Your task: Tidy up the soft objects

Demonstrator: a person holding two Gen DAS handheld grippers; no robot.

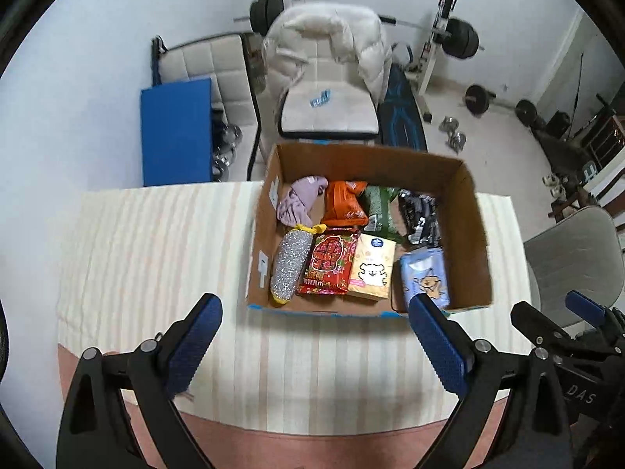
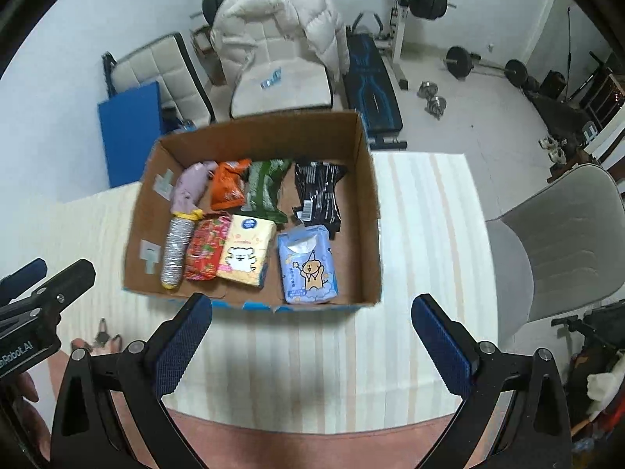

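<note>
Just beyond both grippers' spread, empty fingers (image 1: 195,336) (image 2: 441,336), the cardboard box (image 1: 474,234) of soft packs (image 2: 308,262)

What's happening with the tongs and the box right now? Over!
Left tongs open, empty. Right tongs open, empty. Both short of the cardboard box; soft packs lie in rows inside. Nothing in the way.
</note>
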